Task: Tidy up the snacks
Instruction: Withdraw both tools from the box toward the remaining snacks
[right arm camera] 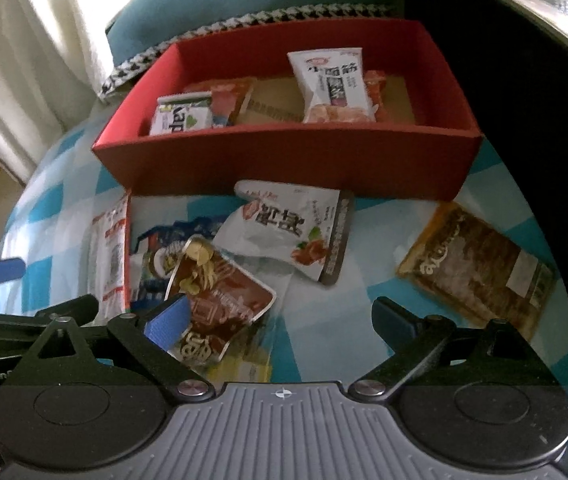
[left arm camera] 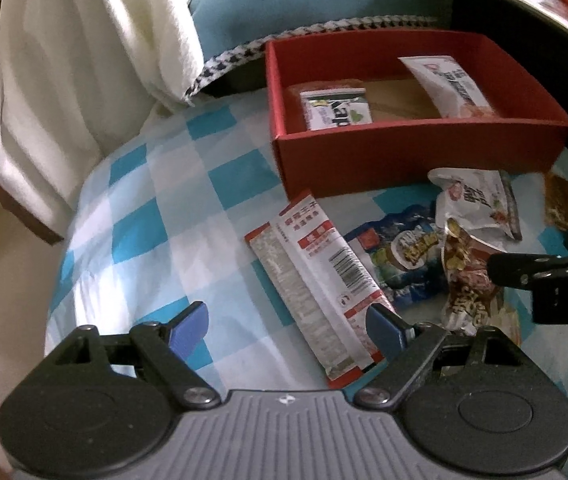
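Red-white packet (left arm camera: 326, 282) between left hand-held gripper (left arm camera: 288, 326) fingers

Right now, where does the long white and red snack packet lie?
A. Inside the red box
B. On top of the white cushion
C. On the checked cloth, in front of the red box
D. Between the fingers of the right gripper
C: the long white and red packet lies flat on the checked cloth, outside the red box.

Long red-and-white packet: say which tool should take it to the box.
Left. The left tool is open, its right finger touching the long red-and-white packet; the right tool sits over other snacks.
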The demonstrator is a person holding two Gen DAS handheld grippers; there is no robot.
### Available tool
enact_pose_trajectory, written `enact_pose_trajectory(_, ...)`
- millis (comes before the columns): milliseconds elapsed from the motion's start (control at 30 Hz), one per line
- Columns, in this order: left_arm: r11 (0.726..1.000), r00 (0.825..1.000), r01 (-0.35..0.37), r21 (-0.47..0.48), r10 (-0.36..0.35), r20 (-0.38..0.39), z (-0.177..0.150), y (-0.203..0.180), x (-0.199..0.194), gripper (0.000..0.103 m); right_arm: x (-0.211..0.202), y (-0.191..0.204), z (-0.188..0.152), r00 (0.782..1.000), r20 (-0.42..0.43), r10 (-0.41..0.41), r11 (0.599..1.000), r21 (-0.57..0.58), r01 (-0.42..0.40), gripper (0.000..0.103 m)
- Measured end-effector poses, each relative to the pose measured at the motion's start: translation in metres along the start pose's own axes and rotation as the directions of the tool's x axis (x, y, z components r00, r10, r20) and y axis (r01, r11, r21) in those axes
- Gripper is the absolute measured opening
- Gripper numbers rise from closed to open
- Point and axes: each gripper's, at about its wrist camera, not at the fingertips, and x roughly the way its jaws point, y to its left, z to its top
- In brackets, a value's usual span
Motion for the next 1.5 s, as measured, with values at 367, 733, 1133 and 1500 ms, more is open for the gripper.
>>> enact_pose_trajectory(367, 0.998, 0.999, 0.016, -0.061, -0.018, -0.041, 0.003, 0.012, 0.01, 0.08, 0.021, 0.014, 0.001, 0.996, -0.052, 0.07, 0.997, 0.02, -0.069, 0.099)
enact_pose_trajectory(733, 0.997, 0.997, -0.023, -0.073, 0.017, -0.077, 0.0, 0.013, 0.02, 0.08, 0.031, 0.016, -0.001, 0.995, -0.056, 0.085, 0.994, 0.075, -0.08, 0.103)
enact_pose_trajectory(1133, 0.998, 0.998, -0.019, -0.06, 0.016, -0.058, 0.0, 0.01, 0.017, 0.081, 0.035, 0.016, 0.003, 0.998, -0.019, 0.059, 0.996, 0.072, -0.057, 0.103)
enact_pose_trajectory(1500, 0.987, 1.0, 0.015, -0.159, -0.019, -0.021, 0.01, 0.033, 0.004, 0.081, -0.02, 0.012, -0.005, 0.995, 0.059, 0.08, 0.971, 0.22, -0.091, 0.093)
